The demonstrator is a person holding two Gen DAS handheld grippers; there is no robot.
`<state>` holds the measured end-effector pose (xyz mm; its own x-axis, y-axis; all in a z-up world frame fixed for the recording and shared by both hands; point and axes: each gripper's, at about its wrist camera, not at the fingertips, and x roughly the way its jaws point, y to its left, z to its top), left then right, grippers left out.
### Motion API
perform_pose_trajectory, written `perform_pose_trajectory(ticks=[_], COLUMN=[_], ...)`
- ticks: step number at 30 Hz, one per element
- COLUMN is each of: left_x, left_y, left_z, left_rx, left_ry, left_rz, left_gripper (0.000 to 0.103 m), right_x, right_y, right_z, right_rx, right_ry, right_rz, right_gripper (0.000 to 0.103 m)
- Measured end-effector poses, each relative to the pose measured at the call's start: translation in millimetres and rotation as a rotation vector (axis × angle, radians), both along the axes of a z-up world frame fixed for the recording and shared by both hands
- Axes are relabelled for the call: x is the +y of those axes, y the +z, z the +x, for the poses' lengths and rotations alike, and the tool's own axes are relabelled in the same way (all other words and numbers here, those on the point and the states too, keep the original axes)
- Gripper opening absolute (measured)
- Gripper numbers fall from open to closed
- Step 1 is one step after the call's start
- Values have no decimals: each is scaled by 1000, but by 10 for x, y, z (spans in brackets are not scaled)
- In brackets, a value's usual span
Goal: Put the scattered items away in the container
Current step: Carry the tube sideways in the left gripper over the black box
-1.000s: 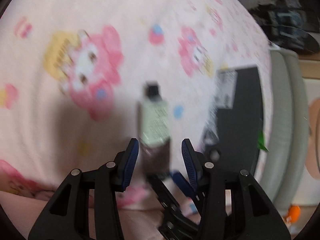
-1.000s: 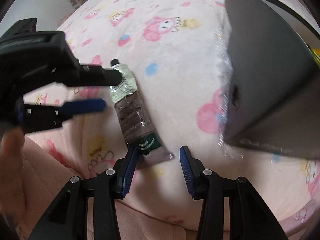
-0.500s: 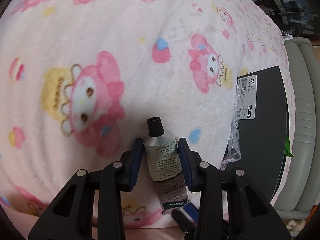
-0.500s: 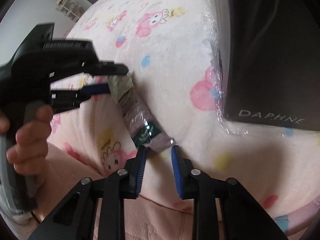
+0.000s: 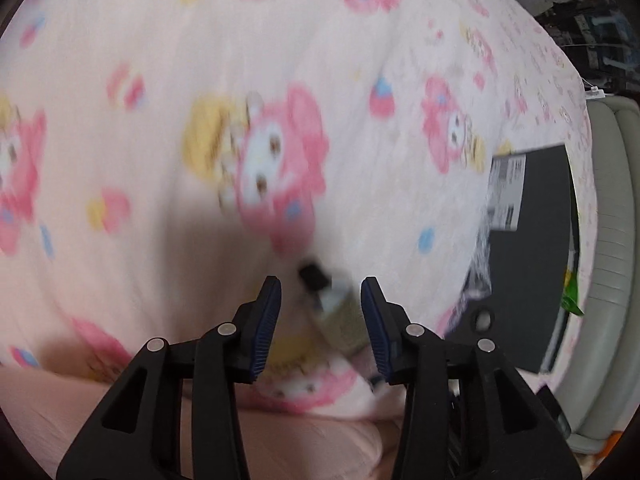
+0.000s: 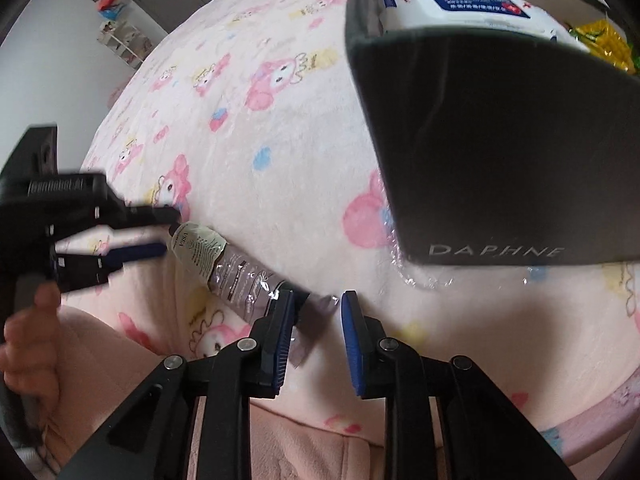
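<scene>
A cream tube (image 6: 224,268) with a black cap and a pale green label lies on the pink cartoon blanket (image 6: 280,160). My right gripper (image 6: 316,312) is open, its jaws either side of the tube's crimped tail. My left gripper (image 5: 320,308) is open with the blurred cap end of the tube (image 5: 332,304) between its jaws; it shows in the right wrist view (image 6: 156,232) at the cap. The black box (image 6: 500,152) marked DAPHNE stands to the right and holds a wipes pack (image 6: 460,8).
A yellow-green packet (image 6: 604,40) lies in the box behind the wipes. The box also shows in the left wrist view (image 5: 536,248), with a grey padded edge (image 5: 612,220) beyond it. The blanket's front edge drops off below both grippers.
My left gripper has opened and drawn back off the tube's neck. My right gripper has opened wider at the tail, and the tube now lies more slanted.
</scene>
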<state>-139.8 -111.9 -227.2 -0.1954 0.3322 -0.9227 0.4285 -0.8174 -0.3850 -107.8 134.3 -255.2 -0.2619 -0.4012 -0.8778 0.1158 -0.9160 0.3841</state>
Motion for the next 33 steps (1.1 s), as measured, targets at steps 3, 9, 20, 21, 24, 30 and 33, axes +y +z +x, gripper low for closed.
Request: perform_pose_trajectory(ticks=[3,9,20,21,24,30,33], left_x=[67,220,333,326,306,423,459], left_y=[10,-52,-98,-106,-132,-146,-142], left_z=[-107,-72,189,188,186,164,173], left_rx=[33,3,-62,-65,-73,-83,-84], left_ry=[-64,-139,-197,-193,-180,-243,-264], left_rz=[-36,-86,-45,-43,-36,-62,-55], left_gripper=[41,40,40,40,40,50,50], right_x=[82,72,215,256,341,225,187], right_y=[-12,-34,50,36,-20,-85,-65], right_z=[145,89,68,63,40,49,63], right_rx=[-22,-12,2,-15,-59,-74,-61], right_ry=[3,-8,-92,-112,-137,-55,-36], right_rz=[-20,-35,-3,5,-23,-54,-53], right_gripper=[21,22,23,23,35,49,49])
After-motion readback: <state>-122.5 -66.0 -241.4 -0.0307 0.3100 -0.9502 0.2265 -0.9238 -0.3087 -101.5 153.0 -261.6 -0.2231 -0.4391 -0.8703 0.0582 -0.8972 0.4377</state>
